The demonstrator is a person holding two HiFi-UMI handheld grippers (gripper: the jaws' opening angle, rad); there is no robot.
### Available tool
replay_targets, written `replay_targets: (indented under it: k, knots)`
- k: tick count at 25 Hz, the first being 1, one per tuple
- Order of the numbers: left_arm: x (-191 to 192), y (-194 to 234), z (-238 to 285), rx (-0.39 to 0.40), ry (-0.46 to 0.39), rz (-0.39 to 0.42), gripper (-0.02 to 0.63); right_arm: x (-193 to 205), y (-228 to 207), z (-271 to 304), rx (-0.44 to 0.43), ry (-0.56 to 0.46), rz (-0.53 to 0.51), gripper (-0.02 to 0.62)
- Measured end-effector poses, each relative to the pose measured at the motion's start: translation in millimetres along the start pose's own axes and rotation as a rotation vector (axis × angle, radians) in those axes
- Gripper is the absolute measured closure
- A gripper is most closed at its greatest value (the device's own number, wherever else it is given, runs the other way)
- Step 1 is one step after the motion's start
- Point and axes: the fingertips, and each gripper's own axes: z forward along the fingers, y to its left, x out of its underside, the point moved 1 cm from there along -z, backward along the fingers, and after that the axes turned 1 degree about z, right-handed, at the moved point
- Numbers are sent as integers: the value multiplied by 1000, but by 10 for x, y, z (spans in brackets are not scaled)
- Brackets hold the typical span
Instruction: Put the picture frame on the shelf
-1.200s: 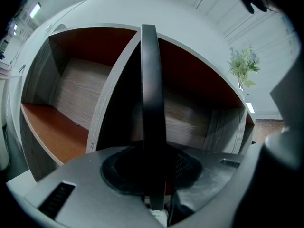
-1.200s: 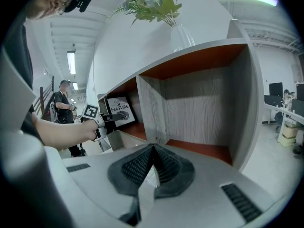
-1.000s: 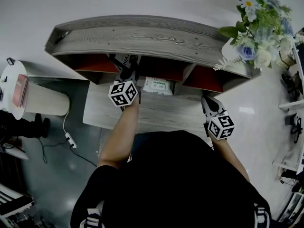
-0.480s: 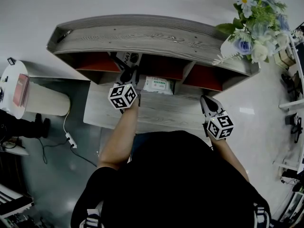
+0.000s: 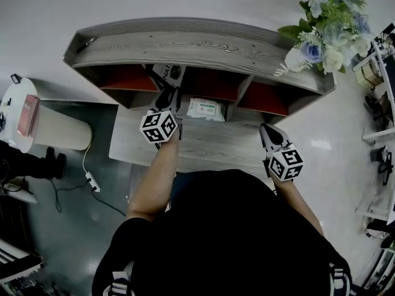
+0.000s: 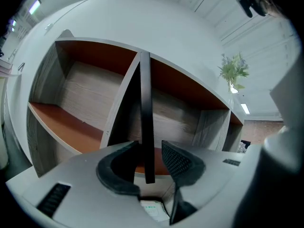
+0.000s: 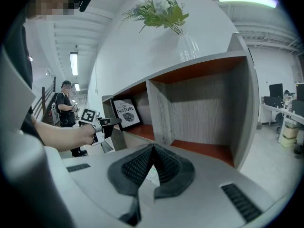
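The black picture frame [image 7: 126, 113] with a white "Nature" print stands upright in the grey wooden shelf's [image 5: 197, 45] left-middle compartment; in the head view it [image 5: 166, 73] shows just under the shelf top. My left gripper [image 5: 168, 97] is right in front of it. In the left gripper view the frame's thin black edge [image 6: 146, 103] runs between the jaws of the left gripper [image 6: 149, 148], which are opening, with a gap beside the right pad. My right gripper [image 5: 266, 134] rests over the table's right part, shut and holding nothing [image 7: 153, 148].
A white wipes pack [image 5: 205, 109] lies on the grey table [image 5: 203, 143] under the shelf's middle. A vase of flowers [image 5: 321, 29] stands on the shelf's right end. The right compartment [image 7: 204, 103] has an orange floor. A white round stand [image 5: 24, 113] is at the left.
My left gripper has drawn back slightly toward me, and the picture frame stays standing in the shelf. The right gripper has not moved.
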Motion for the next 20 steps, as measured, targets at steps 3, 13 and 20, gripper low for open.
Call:
replay_targets:
  k: [3, 13, 20]
  knots:
    - [20, -1, -45, 0, 3, -1, 472, 8, 35, -22, -5, 0, -1, 581]
    - [91, 72, -245, -27, 5, 20, 465, 30, 160, -37, -33, 9, -13, 580]
    - [100, 120, -544, -33, -22, 10, 465, 6, 229, -35, -60, 9, -26, 581]
